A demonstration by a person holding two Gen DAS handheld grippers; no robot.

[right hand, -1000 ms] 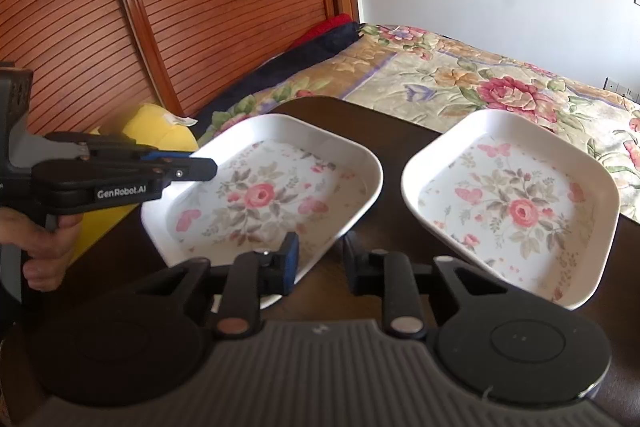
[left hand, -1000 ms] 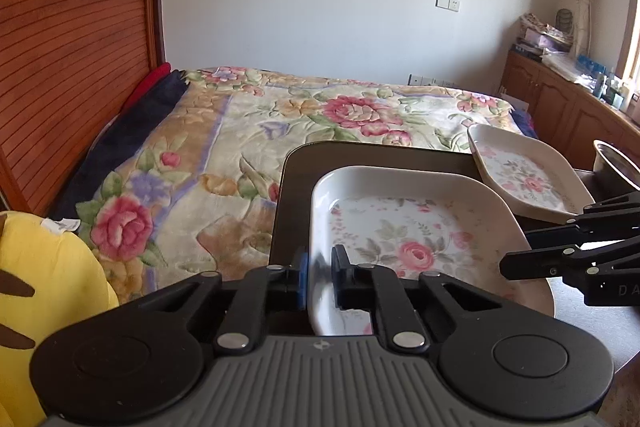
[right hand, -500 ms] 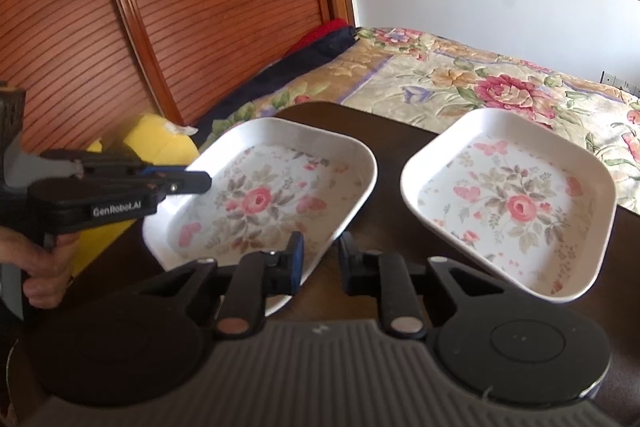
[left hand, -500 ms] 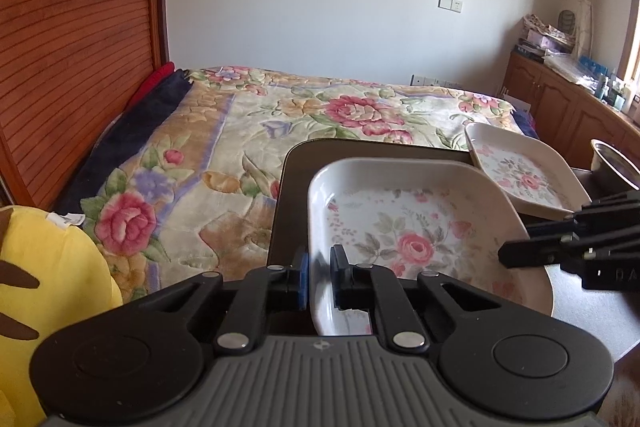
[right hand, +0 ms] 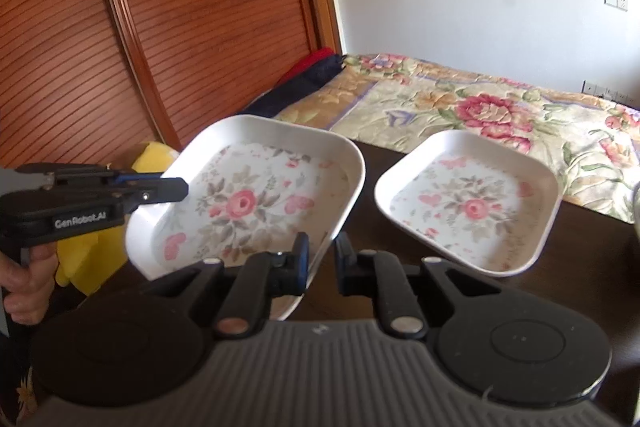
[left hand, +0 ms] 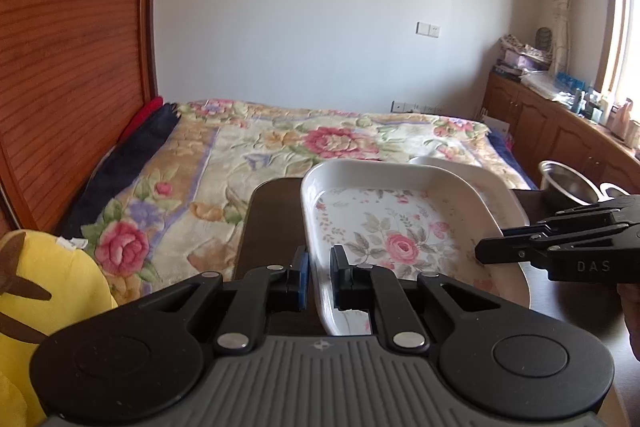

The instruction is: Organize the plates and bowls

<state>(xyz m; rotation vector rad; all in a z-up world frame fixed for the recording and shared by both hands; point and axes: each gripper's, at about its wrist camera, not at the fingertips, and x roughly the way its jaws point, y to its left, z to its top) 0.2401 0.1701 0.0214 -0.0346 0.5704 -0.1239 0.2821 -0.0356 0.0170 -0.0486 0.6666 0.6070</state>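
Dark table (right hand: 592,251) first: the second floral plate (right hand: 468,203) rests flat near its far edge. The lifted floral plate (right hand: 256,195) tilts above it, left gripper (left hand: 318,277) and right gripper (right hand: 320,263) each clamped on opposite rims.

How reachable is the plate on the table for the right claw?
Probably yes: the table plate lies uncovered ahead of the right claw, with the lifted plate mostly to its left.
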